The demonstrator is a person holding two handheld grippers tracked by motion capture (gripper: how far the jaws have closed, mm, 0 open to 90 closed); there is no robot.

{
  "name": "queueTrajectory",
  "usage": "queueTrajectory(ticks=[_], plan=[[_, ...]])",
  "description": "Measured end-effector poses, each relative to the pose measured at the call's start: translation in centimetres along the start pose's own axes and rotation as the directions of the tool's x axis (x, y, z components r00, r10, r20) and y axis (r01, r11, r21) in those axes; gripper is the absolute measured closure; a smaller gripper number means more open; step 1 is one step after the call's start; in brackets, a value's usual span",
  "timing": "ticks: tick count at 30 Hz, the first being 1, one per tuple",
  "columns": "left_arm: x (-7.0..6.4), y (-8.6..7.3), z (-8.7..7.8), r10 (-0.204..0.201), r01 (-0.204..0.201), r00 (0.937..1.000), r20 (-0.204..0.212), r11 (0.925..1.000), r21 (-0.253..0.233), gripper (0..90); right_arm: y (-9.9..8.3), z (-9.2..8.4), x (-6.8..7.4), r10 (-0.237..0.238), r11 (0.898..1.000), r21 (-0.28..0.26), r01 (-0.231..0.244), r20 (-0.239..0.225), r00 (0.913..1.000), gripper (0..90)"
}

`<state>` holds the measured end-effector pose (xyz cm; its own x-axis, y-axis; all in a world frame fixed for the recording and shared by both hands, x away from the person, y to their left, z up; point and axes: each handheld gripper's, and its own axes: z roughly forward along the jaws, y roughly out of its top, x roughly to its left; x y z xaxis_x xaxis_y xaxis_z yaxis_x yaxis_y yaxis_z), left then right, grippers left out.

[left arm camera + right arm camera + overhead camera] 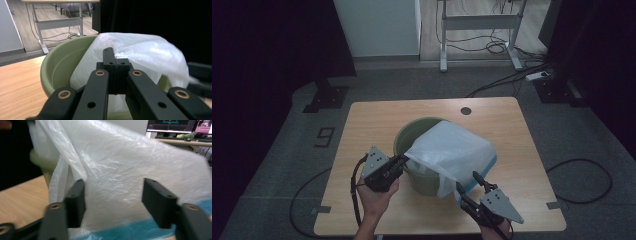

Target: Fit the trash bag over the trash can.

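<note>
A green bucket (412,127) stands mid-table with a white plastic bag (452,150), blue along its lower edge, draped over its right side. My left gripper (404,160) is at the bucket's near left rim, shut on the bag's edge, which is drawn to a point at its tip. In the left gripper view the shut jaws (115,60) stand before the bag (145,52) and bucket (57,65). My right gripper (467,181) is open at the bag's near lower corner. In the right gripper view the bag (120,157) hangs between and beyond its jaws (113,185), unpressed.
The wooden table (377,120) has a round cable hole (466,110) at the back. Bare tabletop lies left and right of the bucket. Behind the table stand a desk frame (479,22), a dark stand base (326,97) and floor cables (582,180).
</note>
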<state>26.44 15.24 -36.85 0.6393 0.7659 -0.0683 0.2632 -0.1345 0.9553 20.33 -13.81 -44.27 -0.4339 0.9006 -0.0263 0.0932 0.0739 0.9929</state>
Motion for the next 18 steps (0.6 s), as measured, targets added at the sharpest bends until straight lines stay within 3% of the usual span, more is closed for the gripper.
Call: queueTrajectory(ticks=[1,4,7,11,15,17,18], plan=[[0.1,0.0,-0.1,0.001,-0.001,1.0000,0.002,1.0000,0.002,89.1,0.0,0.0,0.0,0.000,1.000,0.000,0.000,0.000,1.0000,48.9],[0.3,-0.2,-0.5,-0.003,0.003,1.0000,0.001,1.0000,-0.001,88.9,1.3,0.0,-0.6,-0.016,1.000,-0.003,0.016,-0.032,0.9994,74.1],[0.7,-0.5,-1.0,-0.011,0.011,0.9999,-0.001,0.9999,-0.007,88.1,2.9,0.6,-1.4,-0.034,0.999,-0.013,0.033,-0.041,0.9986,87.2],[1.0,-1.2,-1.4,-0.026,0.026,0.9997,0.005,0.9997,-0.002,87.7,4.1,1.2,-1.9,-0.030,0.999,-0.033,0.029,-0.042,0.9987,88.6],[1.2,-1.9,-1.8,-0.029,0.029,0.9995,0.009,0.9996,0.000,86.7,5.3,2.2,-2.3,0.002,0.998,-0.060,-0.006,-0.068,0.9977,88.9],[1.1,-2.1,-2.2,-0.020,0.020,0.9998,0.006,0.9995,-0.024,83.2,5.8,2.6,-2.3,0.014,0.997,-0.074,-0.021,-0.092,0.9956,89.0],[1.1,-2.1,-2.3,-0.017,0.018,0.9998,0.008,0.9994,-0.029,77.0,6.0,2.8,-2.2,0.011,0.996,-0.082,-0.020,-0.105,0.9944,88.9]])
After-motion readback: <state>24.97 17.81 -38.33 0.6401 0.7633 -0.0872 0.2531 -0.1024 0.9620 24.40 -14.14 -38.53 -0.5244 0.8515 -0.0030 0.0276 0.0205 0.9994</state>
